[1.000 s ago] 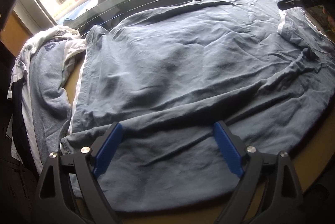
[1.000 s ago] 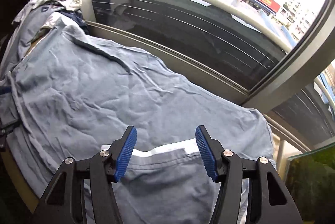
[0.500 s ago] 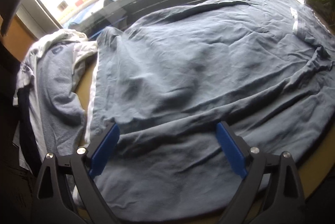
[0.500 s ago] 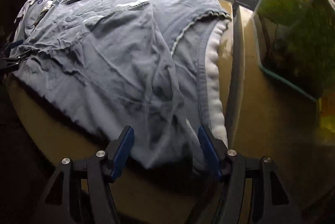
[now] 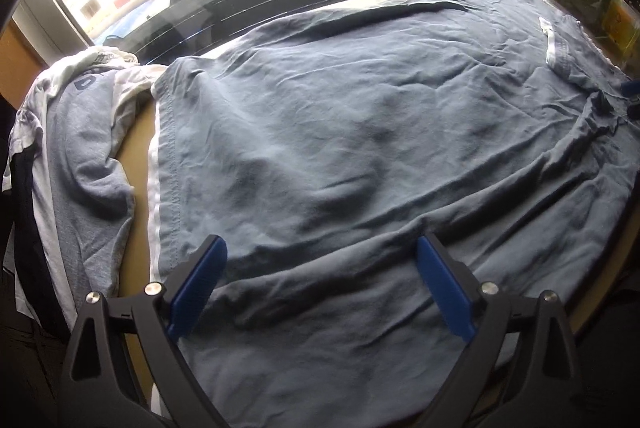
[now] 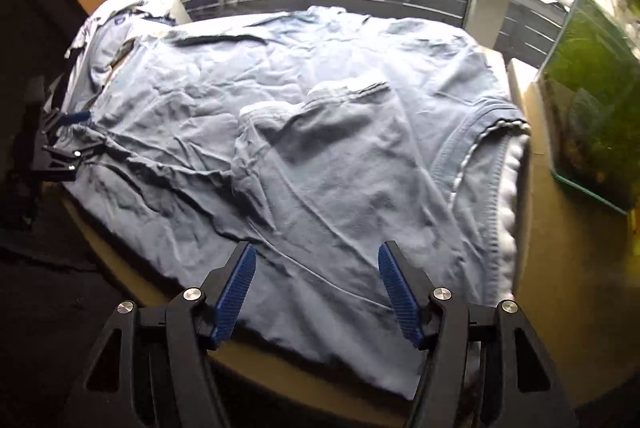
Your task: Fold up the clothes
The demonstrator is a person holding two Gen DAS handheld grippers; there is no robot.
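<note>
Left gripper [image 5: 320, 288] wide open over tabletop's near edge, right gripper [image 6: 316, 288] likewise wide, blue-grey T-shirt [image 5: 360, 148] spread across wooden tabletop [image 6: 560, 268], grey-and-white garment [image 5: 80, 148] heaped at left end, glass tank [image 6: 592, 108] at right edge.

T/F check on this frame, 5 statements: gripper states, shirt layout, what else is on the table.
1. Both grippers are open. True: the left gripper and right gripper each show spread jaws with nothing between them.
2. The blue-grey shirt is spread across the table. True.
3. A sleeve is folded onto the shirt body. True: the sleeve lies over the torso.
4. The shirt is the only garment here. False: a grey and white garment lies bunched beside it.
5. A laundry basket stands by the collar end. False: a glass tank with greenery stands there.
</note>
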